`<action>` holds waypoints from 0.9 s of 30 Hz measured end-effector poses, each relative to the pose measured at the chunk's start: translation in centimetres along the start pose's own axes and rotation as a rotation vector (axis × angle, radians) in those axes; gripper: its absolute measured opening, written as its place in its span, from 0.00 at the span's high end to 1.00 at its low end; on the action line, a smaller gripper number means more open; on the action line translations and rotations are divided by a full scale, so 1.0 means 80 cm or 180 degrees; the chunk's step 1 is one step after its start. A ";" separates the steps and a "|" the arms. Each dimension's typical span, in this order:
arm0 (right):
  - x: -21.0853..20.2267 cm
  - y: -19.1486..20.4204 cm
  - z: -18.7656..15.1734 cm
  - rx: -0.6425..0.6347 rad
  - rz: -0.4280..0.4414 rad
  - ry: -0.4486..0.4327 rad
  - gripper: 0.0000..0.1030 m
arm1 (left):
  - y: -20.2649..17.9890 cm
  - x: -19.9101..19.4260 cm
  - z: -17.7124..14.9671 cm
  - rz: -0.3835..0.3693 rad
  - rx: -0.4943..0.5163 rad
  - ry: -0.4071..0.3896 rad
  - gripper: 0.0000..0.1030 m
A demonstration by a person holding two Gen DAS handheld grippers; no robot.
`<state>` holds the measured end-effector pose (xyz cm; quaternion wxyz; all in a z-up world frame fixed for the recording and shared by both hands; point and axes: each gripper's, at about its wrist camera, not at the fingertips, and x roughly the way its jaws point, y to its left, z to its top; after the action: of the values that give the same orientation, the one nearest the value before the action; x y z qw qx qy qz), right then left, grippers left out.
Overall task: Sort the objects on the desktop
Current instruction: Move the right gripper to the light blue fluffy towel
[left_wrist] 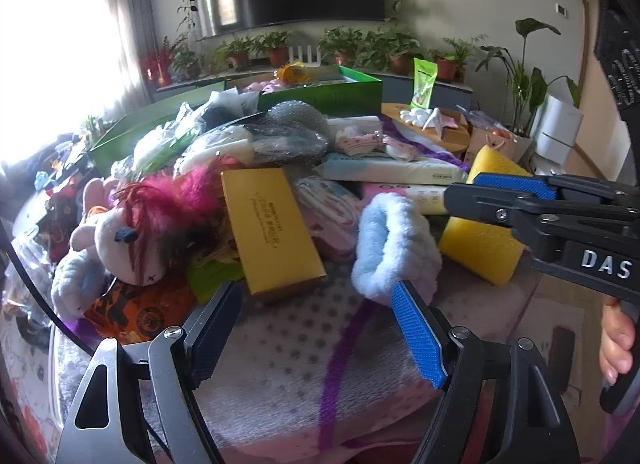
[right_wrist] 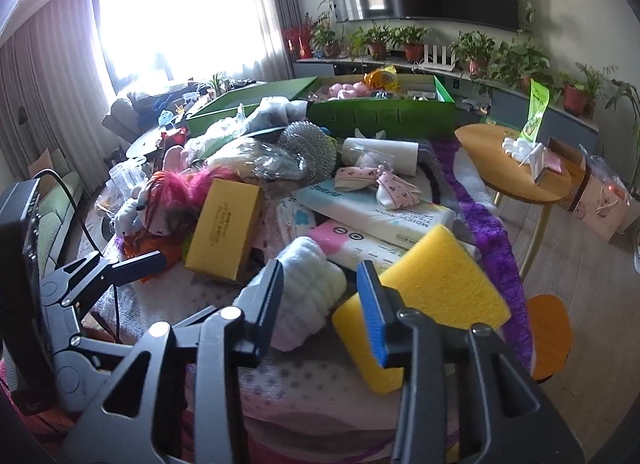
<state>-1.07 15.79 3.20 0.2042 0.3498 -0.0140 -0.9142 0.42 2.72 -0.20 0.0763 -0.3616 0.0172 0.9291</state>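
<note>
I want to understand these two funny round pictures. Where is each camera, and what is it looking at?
Left wrist: on the left gripper, facing the pile; shows the right gripper and a hand.
Right wrist: on the right gripper, facing the pile; shows the left gripper.
Shared: yellow box, sponge.

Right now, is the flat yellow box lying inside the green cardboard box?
No, the flat yellow box lies on the clutter pile, well in front of the green cardboard box.
</note>
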 end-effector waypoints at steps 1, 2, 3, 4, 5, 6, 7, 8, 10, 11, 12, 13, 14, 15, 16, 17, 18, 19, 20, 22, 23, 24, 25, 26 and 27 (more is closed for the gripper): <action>0.002 -0.001 0.000 0.0000 0.0007 0.0014 0.64 | -0.001 0.000 0.000 -0.0013 -0.0008 0.0005 0.24; 0.004 -0.002 0.001 -0.0018 0.0010 0.0029 0.64 | -0.003 -0.001 0.002 -0.0048 -0.0036 -0.0007 0.24; 0.006 -0.002 0.002 -0.0036 0.0017 0.0042 0.64 | -0.003 0.000 0.002 -0.0067 -0.0047 0.0031 0.24; 0.006 -0.002 0.002 -0.0036 0.0017 0.0042 0.64 | -0.004 0.002 0.001 -0.0087 -0.0054 0.0091 0.24; 0.011 -0.002 0.004 -0.0041 0.0070 0.0072 0.63 | -0.005 0.005 0.000 -0.0094 -0.0044 0.0153 0.24; 0.015 -0.004 0.006 -0.0022 0.0125 0.0099 0.63 | -0.006 0.006 -0.001 -0.0126 -0.0057 0.0198 0.24; 0.019 -0.006 0.007 0.0017 0.0201 0.0129 0.63 | -0.009 0.008 -0.002 -0.0142 -0.0042 0.0231 0.24; 0.022 -0.008 0.009 0.0044 0.0252 0.0155 0.63 | -0.012 0.008 -0.003 -0.0163 -0.0032 0.0254 0.24; 0.027 -0.010 0.010 0.0070 0.0301 0.0185 0.63 | -0.021 0.011 -0.006 -0.0152 0.0046 0.0261 0.24; 0.030 -0.010 0.011 0.0067 0.0306 0.0194 0.62 | -0.025 0.011 -0.007 -0.0174 0.0060 0.0262 0.26; 0.037 -0.010 0.013 0.0038 0.0321 0.0228 0.62 | -0.028 0.013 -0.007 -0.0189 0.0081 0.0287 0.30; 0.039 -0.010 0.013 0.0034 0.0344 0.0246 0.62 | -0.030 0.015 -0.007 -0.0204 0.0091 0.0313 0.37; 0.042 -0.010 0.014 0.0035 0.0373 0.0268 0.62 | -0.032 0.019 -0.007 -0.0232 0.0087 0.0366 0.41; 0.045 -0.012 0.014 0.0036 0.0407 0.0293 0.62 | -0.033 0.023 -0.007 -0.0244 0.0072 0.0419 0.41; 0.048 -0.012 0.014 0.0033 0.0440 0.0317 0.62 | -0.033 0.027 -0.008 -0.0236 0.0063 0.0463 0.43; 0.051 -0.012 0.014 0.0026 0.0464 0.0333 0.62 | -0.034 0.031 -0.009 -0.0228 0.0055 0.0499 0.49; 0.052 -0.013 0.014 0.0020 0.0476 0.0341 0.62 | -0.034 0.034 -0.009 -0.0227 0.0042 0.0535 0.51; 0.053 -0.013 0.014 0.0002 0.0498 0.0348 0.62 | -0.034 0.036 -0.009 -0.0228 0.0025 0.0558 0.54; 0.054 -0.013 0.014 -0.0006 0.0520 0.0353 0.60 | -0.034 0.038 -0.009 -0.0226 0.0003 0.0581 0.56; 0.055 -0.013 0.015 -0.0026 0.0572 0.0363 0.58 | -0.033 0.041 -0.009 -0.0208 -0.0031 0.0598 0.57; 0.056 -0.014 0.015 -0.0036 0.0591 0.0365 0.58 | -0.032 0.041 -0.009 -0.0206 -0.0050 0.0607 0.58; 0.056 -0.013 0.016 -0.0048 0.0606 0.0370 0.57 | -0.032 0.041 -0.008 -0.0208 -0.0068 0.0611 0.59; 0.057 -0.013 0.016 -0.0056 0.0625 0.0377 0.57 | -0.030 0.041 -0.008 -0.0209 -0.0081 0.0617 0.59; 0.057 -0.013 0.016 -0.0060 0.0643 0.0380 0.57 | -0.029 0.041 -0.008 -0.0207 -0.0090 0.0618 0.59; 0.056 -0.013 0.016 -0.0064 0.0665 0.0384 0.57 | -0.027 0.041 -0.009 -0.0199 -0.0101 0.0611 0.60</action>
<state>-5.30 14.83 1.14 0.3024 0.3987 -0.0289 -0.8653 -1.15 5.20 -2.85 0.0976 -0.4504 -0.0016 0.8875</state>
